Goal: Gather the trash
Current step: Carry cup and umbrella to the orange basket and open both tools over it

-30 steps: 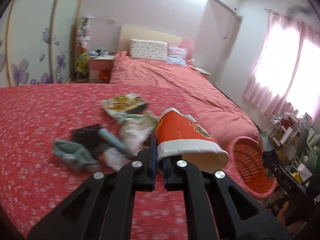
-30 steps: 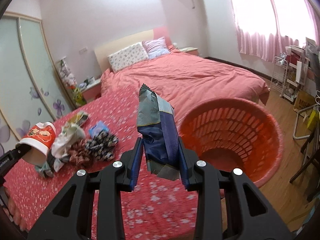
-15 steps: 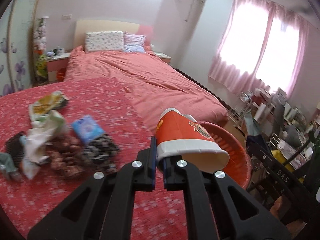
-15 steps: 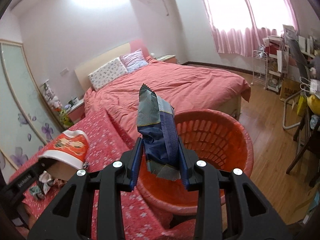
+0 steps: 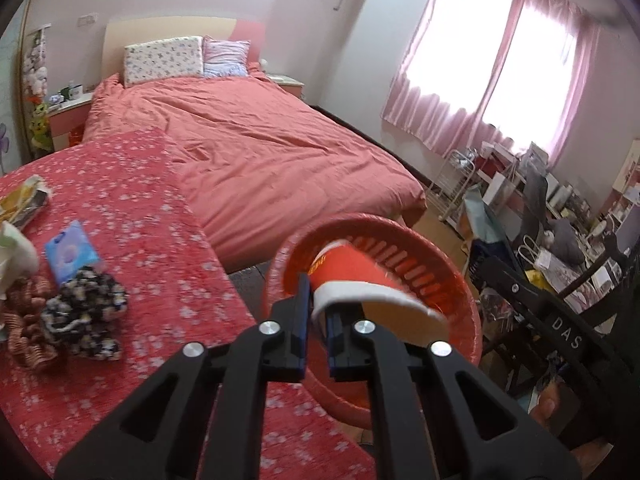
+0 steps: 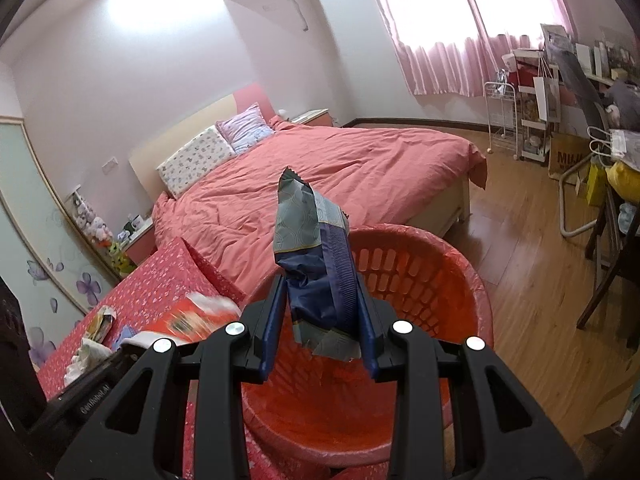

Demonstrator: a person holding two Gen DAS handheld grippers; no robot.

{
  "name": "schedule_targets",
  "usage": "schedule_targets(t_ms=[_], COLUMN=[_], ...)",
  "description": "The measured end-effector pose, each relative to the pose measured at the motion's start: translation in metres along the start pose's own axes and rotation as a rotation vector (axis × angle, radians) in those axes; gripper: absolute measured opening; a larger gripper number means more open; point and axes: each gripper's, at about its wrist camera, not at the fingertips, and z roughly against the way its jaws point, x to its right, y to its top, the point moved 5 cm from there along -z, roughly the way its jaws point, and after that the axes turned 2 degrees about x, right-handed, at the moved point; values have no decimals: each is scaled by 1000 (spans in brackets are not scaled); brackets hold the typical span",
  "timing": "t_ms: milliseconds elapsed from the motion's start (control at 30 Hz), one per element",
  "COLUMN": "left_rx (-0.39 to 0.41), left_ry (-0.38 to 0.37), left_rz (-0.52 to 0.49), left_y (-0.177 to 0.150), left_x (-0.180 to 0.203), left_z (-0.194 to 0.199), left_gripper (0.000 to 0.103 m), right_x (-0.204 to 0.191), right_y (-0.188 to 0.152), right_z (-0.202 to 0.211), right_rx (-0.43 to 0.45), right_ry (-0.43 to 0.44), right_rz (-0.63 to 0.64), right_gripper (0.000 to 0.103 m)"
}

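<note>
My left gripper (image 5: 318, 304) is shut on the rim of a red and white paper cup (image 5: 352, 276) and holds it over the near edge of the orange basket (image 5: 448, 280). My right gripper (image 6: 320, 312) is shut on a crumpled blue and grey snack wrapper (image 6: 316, 248), held above the orange basket (image 6: 440, 276). The cup (image 6: 192, 316) and the left gripper (image 6: 96, 396) show at the lower left of the right wrist view. More trash lies on the red flowered cover: a blue packet (image 5: 70, 250), a yellow wrapper (image 5: 24, 200) and white tissue (image 5: 14, 246).
Scrunchies (image 5: 86, 316) lie on the cover by the trash. A bed with a pink duvet (image 5: 256, 152) stands behind. A black chair (image 5: 560, 332), a cluttered desk and a wire rack (image 6: 504, 120) stand to the right on the wooden floor.
Both grippers have swung right from the trash pile to the orange basket. The cup and the wrapper now hang over it, still held.
</note>
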Motion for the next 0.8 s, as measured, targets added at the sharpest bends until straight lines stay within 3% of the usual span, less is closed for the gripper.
schedule_targets(t_ms=[133,167,233,467,600,800], left_rx=[-22,-23,-30,-16,25,64], left_ry=[0,2,6,23,84,184], left_rz=[-25,-28,-26,-3,-5,1], left_y=[-6,-7,-10,-13,-14,-21], left_x=[8,8,6,-10,-26,-63], left_z=[-14,-14,-16,-2,20,62], left_gripper=[42,44,49,57,67,73], right_x=[9,11,14,10,2,-22], right_y=[-1,-2,-4,-9,-6,-8], right_z=[-6,-7,-7,2,9,20], right_rx=[-26,-31,-37,-44,-27,-6], right_ry=[-5,-10,-16,-49,-66,-55], right_rz=[-23,-25,-32,-3,40,118], right_gripper=[42,51,55,55,55,55])
